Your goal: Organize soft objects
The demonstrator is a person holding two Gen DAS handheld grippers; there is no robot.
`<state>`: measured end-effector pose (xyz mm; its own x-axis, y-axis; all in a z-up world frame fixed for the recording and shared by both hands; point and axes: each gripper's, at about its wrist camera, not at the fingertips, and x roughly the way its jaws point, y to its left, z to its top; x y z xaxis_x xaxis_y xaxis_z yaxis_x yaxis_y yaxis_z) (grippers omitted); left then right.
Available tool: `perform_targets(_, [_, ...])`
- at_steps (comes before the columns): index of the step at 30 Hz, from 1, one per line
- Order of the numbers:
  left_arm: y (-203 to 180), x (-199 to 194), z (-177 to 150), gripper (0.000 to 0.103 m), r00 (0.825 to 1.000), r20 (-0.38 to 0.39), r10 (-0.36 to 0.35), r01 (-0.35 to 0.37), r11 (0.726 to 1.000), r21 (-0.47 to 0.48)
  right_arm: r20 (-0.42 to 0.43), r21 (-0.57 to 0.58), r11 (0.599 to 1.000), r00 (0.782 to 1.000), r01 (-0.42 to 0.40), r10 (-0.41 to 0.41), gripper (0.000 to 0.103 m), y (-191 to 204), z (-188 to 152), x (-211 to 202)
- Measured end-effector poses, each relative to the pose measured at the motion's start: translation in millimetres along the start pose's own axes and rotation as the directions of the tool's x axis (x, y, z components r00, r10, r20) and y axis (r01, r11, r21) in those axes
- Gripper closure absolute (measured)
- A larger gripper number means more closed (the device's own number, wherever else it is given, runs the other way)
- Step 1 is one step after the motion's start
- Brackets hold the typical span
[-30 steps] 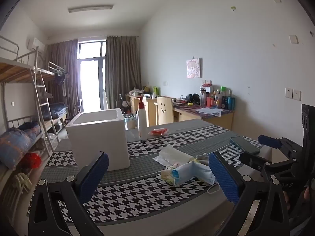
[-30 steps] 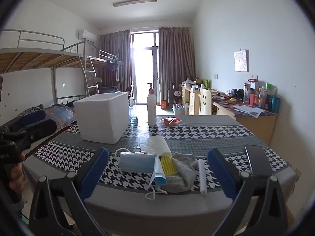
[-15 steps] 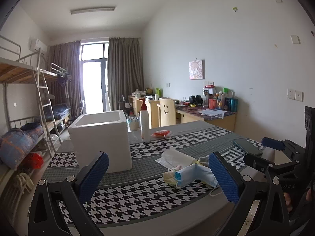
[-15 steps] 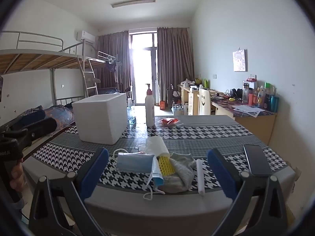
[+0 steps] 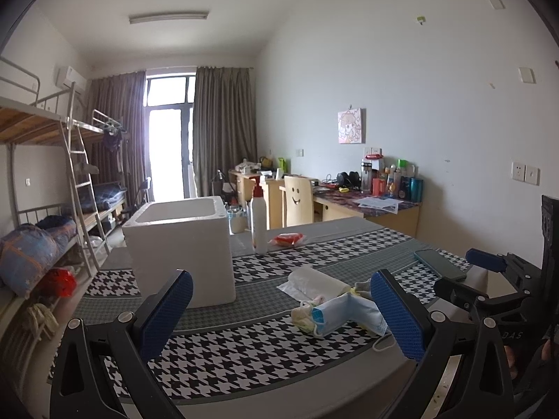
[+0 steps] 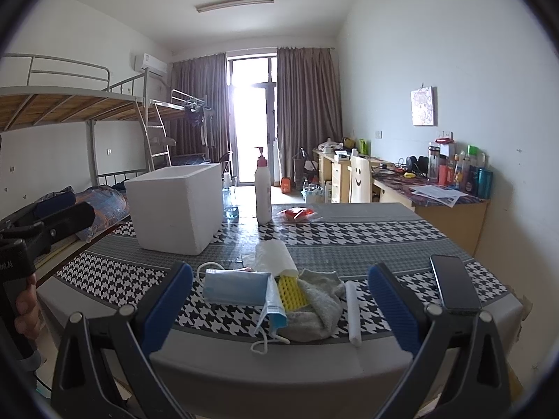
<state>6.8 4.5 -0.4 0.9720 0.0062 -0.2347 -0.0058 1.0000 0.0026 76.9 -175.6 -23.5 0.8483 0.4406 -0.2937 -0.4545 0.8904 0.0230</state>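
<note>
Soft things lay in a small heap on the checked tablecloth (image 6: 349, 234), straight ahead of the right gripper (image 6: 279, 300) and between its two spread jaws: a blue face mask (image 6: 234, 284), a yellow mesh piece (image 6: 291, 291), a grey cloth (image 6: 319, 309), a white roll (image 6: 274, 253) just behind them and a thin white stick (image 6: 352, 307) toward the right jaw. Both jaws of that gripper stood wide apart, holding nothing and short of the heap. The left gripper (image 5: 279, 309) was likewise released and empty; seen from it, the heap sat ahead toward its right jaw, the mask (image 5: 346, 316) foremost and the roll (image 5: 314, 281) behind. A white foam box (image 5: 181, 244), open at the top, stood beyond its left jaw, well apart from the heap. A pump bottle (image 5: 259, 221) stood upright farther off between the jaws, a red packet (image 5: 288, 238) just beside it. A dark phone (image 6: 454, 282) lay flat beyond the right gripper's right jaw, near the table edge. A hand (image 6: 26, 310) showed at the right view's left edge, on the left gripper's handle.
</note>
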Motion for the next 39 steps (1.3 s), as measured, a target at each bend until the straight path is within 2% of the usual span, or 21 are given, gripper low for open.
perform_targets(15, [-3,3,1,0.001,0.999,-0.019,-0.026,0.026,1.000,0.013,-0.006,0.005,1.000,1.000,0.007,-0.007,0.001,-4,2,2])
perform_targets(39, [-18,54,-7,0.001,0.986,-0.141,-0.083,0.087,0.996,0.018,-0.090,0.039,0.998,0.995,0.049,-0.045,0.001,-25,-11,29])
